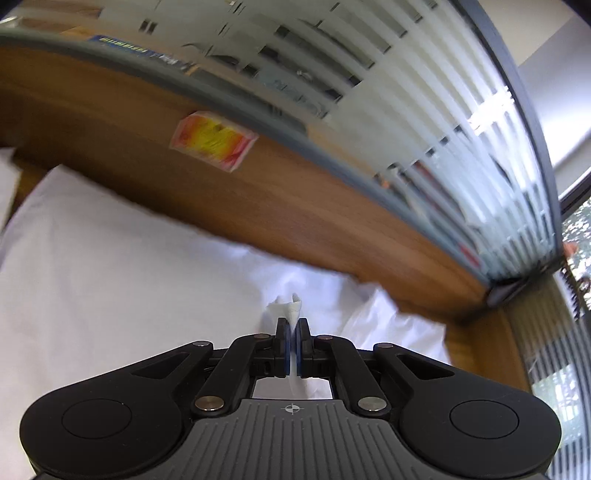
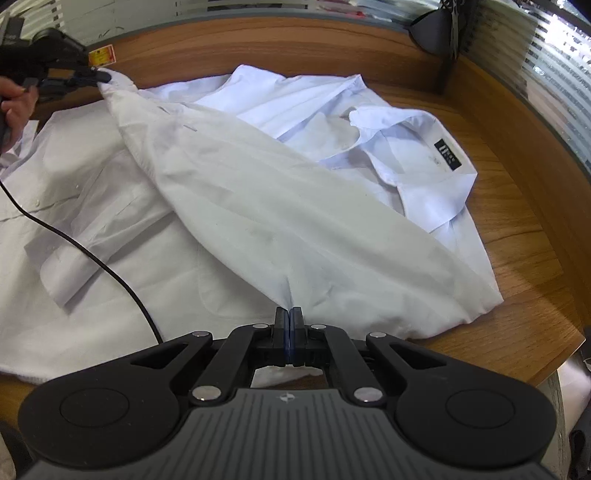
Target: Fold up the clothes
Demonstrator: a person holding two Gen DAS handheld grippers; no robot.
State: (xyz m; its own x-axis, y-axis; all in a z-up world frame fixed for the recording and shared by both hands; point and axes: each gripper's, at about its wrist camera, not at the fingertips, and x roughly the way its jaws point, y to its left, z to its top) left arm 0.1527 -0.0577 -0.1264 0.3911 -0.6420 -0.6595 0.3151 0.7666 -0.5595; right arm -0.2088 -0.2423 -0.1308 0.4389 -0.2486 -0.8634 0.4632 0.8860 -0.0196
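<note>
On the left wrist camera I see my left gripper pinched onto a small peak of white cloth, the two black fingers nearly together with only that thin fold between the blue pads. The cloth belongs to the white cotton dress shirt, which spreads below and to the left of the fingers over the brown wood-grain table. A small yellow and red sticker sits on the table near its far edge. Beyond that edge runs a frosted, striped glass partition. The background is smeared with motion blur.

On the right wrist camera my right gripper has its fingers pressed fully together, right at a pucker in the shirt fabric; I cannot tell for certain how much cloth is caught between the pads. From there a long white sleeve runs diagonally up to the far left, where my left gripper holds its end lifted off the table. A hand grips that tool at the left edge. The shirt's collar, with a black label inside, lies toward the right. A thin black cable trails across the shirt's left part. A dark lamp base stands at the table's far right corner.
</note>
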